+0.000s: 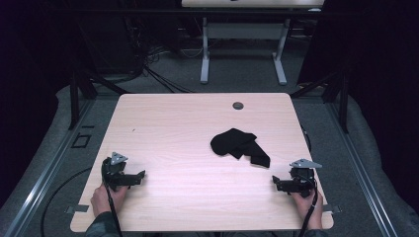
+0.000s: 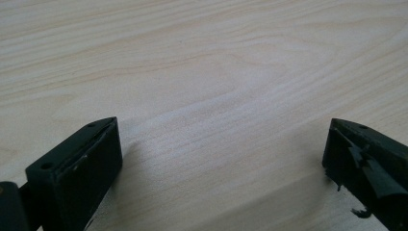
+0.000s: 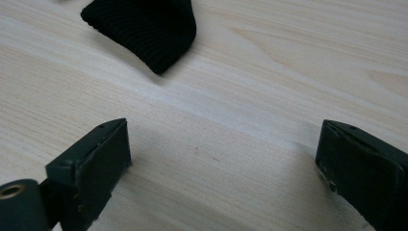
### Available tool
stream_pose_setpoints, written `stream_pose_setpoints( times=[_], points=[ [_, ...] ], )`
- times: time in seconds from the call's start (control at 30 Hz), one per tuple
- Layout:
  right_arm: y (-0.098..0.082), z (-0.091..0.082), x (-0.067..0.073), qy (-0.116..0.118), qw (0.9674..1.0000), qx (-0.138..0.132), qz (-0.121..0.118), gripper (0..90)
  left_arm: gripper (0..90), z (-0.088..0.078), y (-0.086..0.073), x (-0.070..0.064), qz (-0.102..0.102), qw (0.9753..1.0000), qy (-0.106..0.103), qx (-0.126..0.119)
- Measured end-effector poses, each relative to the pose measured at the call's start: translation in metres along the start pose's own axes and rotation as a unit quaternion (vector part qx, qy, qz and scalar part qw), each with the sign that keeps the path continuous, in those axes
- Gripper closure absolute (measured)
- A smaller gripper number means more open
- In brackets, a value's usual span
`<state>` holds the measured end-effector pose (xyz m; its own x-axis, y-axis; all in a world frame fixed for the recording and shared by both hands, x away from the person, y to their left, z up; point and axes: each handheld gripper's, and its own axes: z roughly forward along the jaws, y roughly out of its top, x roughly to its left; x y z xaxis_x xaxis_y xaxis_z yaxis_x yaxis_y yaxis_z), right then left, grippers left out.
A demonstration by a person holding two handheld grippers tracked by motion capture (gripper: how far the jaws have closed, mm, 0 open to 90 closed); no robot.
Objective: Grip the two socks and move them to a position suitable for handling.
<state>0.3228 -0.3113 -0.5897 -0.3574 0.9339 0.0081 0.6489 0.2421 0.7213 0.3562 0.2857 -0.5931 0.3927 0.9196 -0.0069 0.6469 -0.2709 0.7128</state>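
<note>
Grippers rest at the near edge of the table (image 1: pixel 163 118), one toward each near corner. Left gripper (image 1: pixel 142 176) lies on the wood near the near left corner, held by the person's left hand (image 1: pixel 103 198), with its jaws pointing toward the table's right side. In the left gripper view its jaws stand wide apart with bare wood grain between them. Right gripper (image 1: pixel 274 181) lies near the near right corner, held by the right hand (image 1: pixel 310 203), with its jaws pointing toward the table's left side. In the right gripper view its jaws also stand wide apart, nothing between them, and the black cloth (image 3: pixel 144 29) lies on the wood beyond the jaw tips, apart from them. Black cloth (image 1: pixel 239 145) sits crumpled right of the table's centre, farther from the person than both grippers and nearer the right one. Grommet hole (image 1: pixel 238 105) sits close to the far edge
</note>
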Motion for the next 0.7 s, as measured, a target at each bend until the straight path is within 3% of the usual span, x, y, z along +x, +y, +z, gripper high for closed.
stream_pose_setpoints(
  times=[0.4, 0.47, 0.5, 0.57, 0.7],
  points=[
    [-0.0001, -0.0008, -0.0006, -0.001, 1.0, -0.001, 0.001, 5.9, 0.4, 0.0, -0.0002, 0.0003, -0.001, 1.0, 0.0, -0.001],
    [0.0003, -0.0006, -0.0001, -0.001, 1.0, 0.002, -0.001, 4.6, 0.4, 0.0, -0.0002, 0.0004, -0.001, 1.0, 0.0, -0.001],
    [0.0016, 0.0005, 0.0007, 0.004, 0.9999, 0.01, -0.009, 0.0, 0.4, -0.0001, -0.0003, 0.0003, -0.002, 1.0, -0.001, -0.001],
    [0.0034, 0.0005, 0.0015, 0.007, 0.9995, 0.019, -0.023, 0.0, 0.4, -0.0001, -0.0003, 0.0003, -0.002, 1.0, 0.0, -0.001],
    [0.0052, 0.0023, 0.0013, 0.017, 0.9994, 0.023, -0.019, 0.0, 0.4, 0.0, -0.0003, 0.0003, -0.003, 1.0, 0.0, -0.002]
  ],
)
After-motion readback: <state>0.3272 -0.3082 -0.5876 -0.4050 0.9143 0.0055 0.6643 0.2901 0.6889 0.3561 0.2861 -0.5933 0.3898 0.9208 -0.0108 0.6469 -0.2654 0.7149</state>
